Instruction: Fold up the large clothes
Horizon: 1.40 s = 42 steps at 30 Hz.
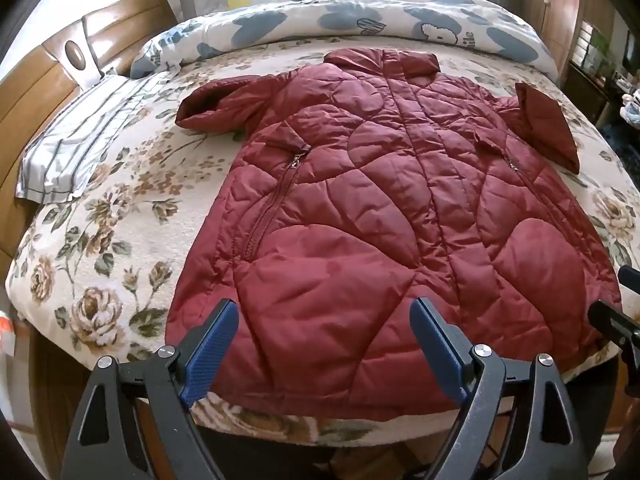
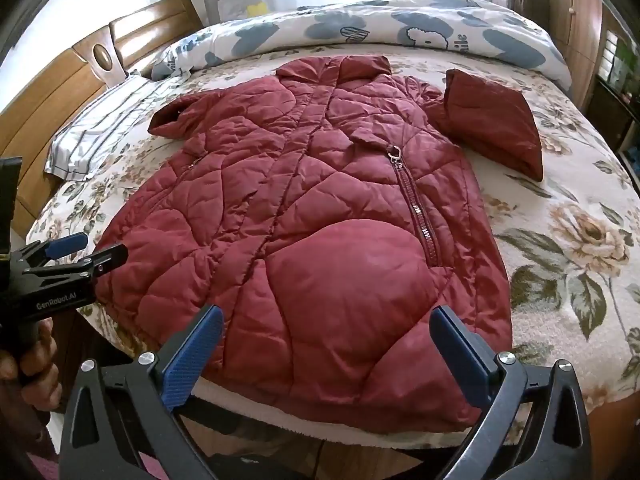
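A dark red quilted coat (image 1: 384, 208) is lying spread flat, front up, on the floral bedspread (image 1: 104, 248), collar toward the far side and hem reaching the bed's near edge. I am holding the left gripper (image 1: 324, 312) spread wide and empty just above that hem, near the coat's left half, while the right gripper (image 2: 326, 318) is hovering equally wide and unloaded over the right half of the hem; neither is touching fabric. Both sleeves are sitting folded short at the shoulders, the right sleeve (image 2: 496, 128) bunching on bare bedspread. Open floral cover is showing on both sides of the coat, wider on the right. A striped pillow (image 1: 76, 152) is resting near the wooden headboard (image 1: 36, 92), and a blue-patterned duvet (image 1: 360, 20) is lining the far edge, beyond the collar.
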Each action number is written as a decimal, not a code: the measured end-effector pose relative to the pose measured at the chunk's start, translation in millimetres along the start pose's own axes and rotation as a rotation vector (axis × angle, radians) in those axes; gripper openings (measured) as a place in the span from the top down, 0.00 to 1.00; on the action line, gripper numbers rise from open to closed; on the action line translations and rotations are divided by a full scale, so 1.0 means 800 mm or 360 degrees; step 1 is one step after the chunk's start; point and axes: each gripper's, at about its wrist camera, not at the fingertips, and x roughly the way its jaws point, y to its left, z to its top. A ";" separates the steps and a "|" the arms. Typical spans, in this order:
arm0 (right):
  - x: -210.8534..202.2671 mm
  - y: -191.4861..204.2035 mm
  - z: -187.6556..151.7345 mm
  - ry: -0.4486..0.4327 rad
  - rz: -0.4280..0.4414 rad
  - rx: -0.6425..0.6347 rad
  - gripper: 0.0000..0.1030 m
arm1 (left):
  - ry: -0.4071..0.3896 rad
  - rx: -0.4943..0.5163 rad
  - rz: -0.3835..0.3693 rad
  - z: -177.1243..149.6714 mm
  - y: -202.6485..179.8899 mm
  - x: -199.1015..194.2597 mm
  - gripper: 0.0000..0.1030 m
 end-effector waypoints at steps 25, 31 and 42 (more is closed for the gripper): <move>0.001 -0.002 0.006 0.0012 0.0008 0.0011 0.00 | -0.0025 -0.0001 -0.0001 0.001 0.001 0.003 0.15; 0.000 -0.004 0.007 0.0015 0.0012 0.0012 0.00 | -0.0042 0.0002 -0.0006 0.005 0.002 0.007 0.14; 0.004 -0.010 0.017 -0.0009 0.0008 0.0007 0.00 | 0.0044 -0.0002 -0.0021 0.011 0.004 0.019 0.14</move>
